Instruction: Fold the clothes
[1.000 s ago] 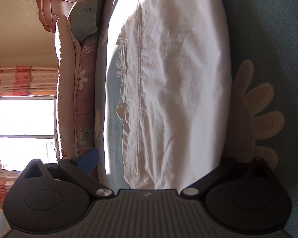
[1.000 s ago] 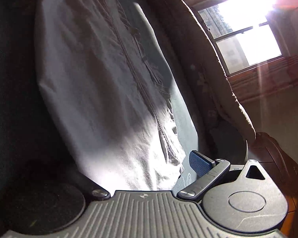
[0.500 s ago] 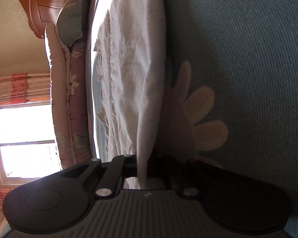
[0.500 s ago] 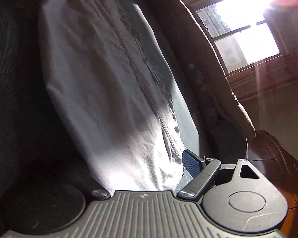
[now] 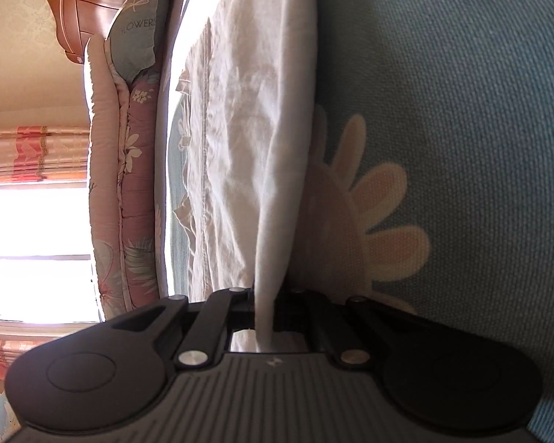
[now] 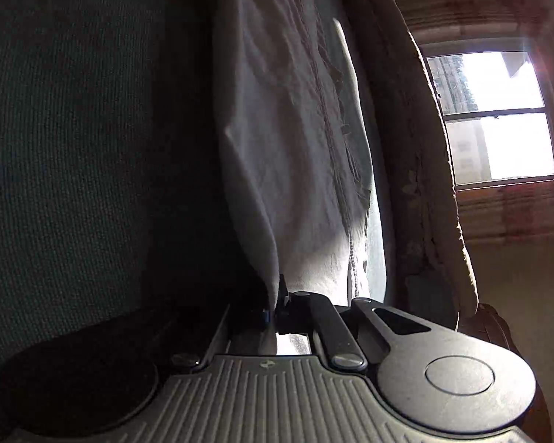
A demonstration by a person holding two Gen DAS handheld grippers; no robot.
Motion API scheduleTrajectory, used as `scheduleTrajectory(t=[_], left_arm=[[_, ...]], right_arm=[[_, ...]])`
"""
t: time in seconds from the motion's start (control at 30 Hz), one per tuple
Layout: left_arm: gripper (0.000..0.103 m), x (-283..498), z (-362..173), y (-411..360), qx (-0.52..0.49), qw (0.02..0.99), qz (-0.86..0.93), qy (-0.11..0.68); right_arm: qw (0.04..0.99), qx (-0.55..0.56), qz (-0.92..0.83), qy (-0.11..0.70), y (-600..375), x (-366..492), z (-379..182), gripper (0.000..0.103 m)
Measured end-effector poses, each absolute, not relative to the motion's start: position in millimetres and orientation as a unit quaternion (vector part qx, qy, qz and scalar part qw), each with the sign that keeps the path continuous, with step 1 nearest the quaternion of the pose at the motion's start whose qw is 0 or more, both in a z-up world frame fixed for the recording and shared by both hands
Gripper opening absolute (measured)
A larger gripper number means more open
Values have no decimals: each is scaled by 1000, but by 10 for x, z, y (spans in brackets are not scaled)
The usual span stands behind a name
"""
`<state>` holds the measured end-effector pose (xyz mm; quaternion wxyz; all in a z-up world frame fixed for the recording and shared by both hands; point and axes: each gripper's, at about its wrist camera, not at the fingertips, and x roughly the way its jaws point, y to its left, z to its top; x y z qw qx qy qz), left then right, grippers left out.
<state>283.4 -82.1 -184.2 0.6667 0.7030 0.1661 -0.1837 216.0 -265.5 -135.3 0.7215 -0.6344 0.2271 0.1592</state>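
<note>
Left wrist view: the left gripper [image 5: 264, 317] is clenched on the near edge of the white garment [image 5: 240, 140], a thin fold of cloth pinched between its jaws; the garment runs lengthwise straight away from the tool across the teal bedsheet [image 5: 461, 110], its stitched seam and rumpled hem to the left, its smooth folded edge to the right; the cloth looks light, woven and creased; a printed flower [image 5: 380, 199] lies just beside the fold; a quilted pink duvet [image 5: 129, 170] and a pillow [image 5: 138, 29] lie beyond.

Right wrist view: the right gripper [image 6: 275, 312] is likewise closed on the garment's [image 6: 288, 140] opposite end, which stretches directly ahead; so each hand holds one end, and the coming fold, I judge, turns on lifting both along that long axis; a window [image 6: 495, 114] glares at right.
</note>
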Motion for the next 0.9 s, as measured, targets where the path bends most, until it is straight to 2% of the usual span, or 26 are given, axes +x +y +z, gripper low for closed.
scheduleTrajectory(t=[0.07, 0.17, 0.23, 0.27, 0.3, 0.33, 0.37, 0.47, 0.57, 0.7, 0.77, 0.8, 0.83, 0.9], left_arm=[[0, 2843, -1839, -816, 701, 669, -185, 166], [0, 2882, -1842, -820, 700, 669, -186, 166], [0, 2920, -1831, -823, 700, 669, -188, 164], [0, 2931, -1830, -825, 700, 670, -188, 163], [0, 2939, -1831, -828, 699, 671, -189, 163], [0, 2947, -1831, -831, 697, 672, -189, 163], [0, 2924, -1834, -821, 697, 672, -189, 163], [0, 2898, -1833, -806, 694, 675, -189, 165], [0, 2918, -1825, -818, 694, 674, -191, 168], [0, 2954, -1822, -825, 692, 675, -191, 167], [0, 2969, -1821, -820, 690, 678, -192, 167], [0, 2976, -1820, -817, 688, 679, -193, 167], [0, 2975, -1820, -813, 688, 680, -193, 167], [0, 2971, -1821, -802, 688, 680, -192, 167]], right_arm=[[704, -653, 162, 225, -2639, 2154, -1356, 7], [683, -684, 157, 202, -2654, 2116, -1386, 17], [693, -677, 150, 197, -2672, 2138, -1339, 36], [702, -668, 145, 200, -2694, 2169, -1295, 41], [709, -661, 139, 203, -2736, 2190, -1273, 55], [716, -654, 133, 205, -2778, 2210, -1250, 63], [723, -646, 126, 208, -2820, 2230, -1228, 64], [733, -640, 111, 202, -2909, 2231, -1230, 62], [718, -659, 107, 195, -2777, 2235, -1320, 50], [716, -654, 123, 213, -2689, 2320, -1369, 23], [709, -661, 132, 207, -2735, 2300, -1413, 20], [703, -667, 135, 208, -2747, 2289, -1446, 11], [697, -673, 137, 208, -2755, 2277, -1483, 6], [694, -679, 129, 203, -2739, 2281, -1537, 7]])
